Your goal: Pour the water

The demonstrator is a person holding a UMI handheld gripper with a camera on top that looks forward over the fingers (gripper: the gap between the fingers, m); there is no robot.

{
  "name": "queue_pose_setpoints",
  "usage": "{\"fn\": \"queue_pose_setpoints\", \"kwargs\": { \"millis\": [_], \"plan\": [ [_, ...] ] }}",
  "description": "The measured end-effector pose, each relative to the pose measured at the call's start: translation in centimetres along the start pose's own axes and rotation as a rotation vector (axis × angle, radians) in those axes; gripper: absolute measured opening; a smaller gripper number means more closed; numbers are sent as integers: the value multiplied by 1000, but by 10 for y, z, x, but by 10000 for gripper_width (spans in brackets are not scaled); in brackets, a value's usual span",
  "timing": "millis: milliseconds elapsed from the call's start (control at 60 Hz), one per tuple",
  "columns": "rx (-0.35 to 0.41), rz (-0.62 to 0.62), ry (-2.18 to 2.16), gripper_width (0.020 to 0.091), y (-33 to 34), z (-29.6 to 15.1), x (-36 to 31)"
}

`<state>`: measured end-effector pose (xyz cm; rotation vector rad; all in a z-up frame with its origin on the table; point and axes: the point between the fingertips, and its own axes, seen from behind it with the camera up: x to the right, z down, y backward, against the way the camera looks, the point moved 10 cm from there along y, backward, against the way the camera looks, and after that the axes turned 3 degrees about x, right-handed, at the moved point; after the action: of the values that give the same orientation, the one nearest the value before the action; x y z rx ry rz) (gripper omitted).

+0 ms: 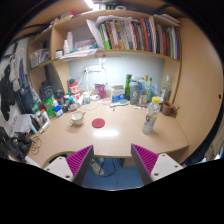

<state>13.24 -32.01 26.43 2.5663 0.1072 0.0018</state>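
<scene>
Bottle (151, 116) with a white cap is standing upright on the wooden desk (115, 135), beyond your right finger and well apart from it. Your gripper (112, 160) is hovering with its fingers spread wide, holding nothing. A red coaster (98, 123) is lying ahead between the fingers, and a small cup (77, 117) is sitting just left of it. Books (138, 36) are filling the shelf far beyond.

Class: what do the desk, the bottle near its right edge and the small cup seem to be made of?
Desk: wood or laminate, pale, smooth, matte. Bottle: probably clear plastic, see-through with a pale cap. Cup: perhaps ceramic, opaque and light. The gripper hangs open before the desk.
</scene>
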Motion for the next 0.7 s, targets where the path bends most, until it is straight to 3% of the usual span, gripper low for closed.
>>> {"fn": "queue_pose_setpoints", "kwargs": {
  "millis": [133,367,550,700],
  "plan": [
    [52,-29,50,841,-4,2,-15],
    [43,-51,35,841,-18,14,-24],
    [62,-6,5,840,-42,17,16],
    [137,16,4,829,-84,23,74]
  ]
}}
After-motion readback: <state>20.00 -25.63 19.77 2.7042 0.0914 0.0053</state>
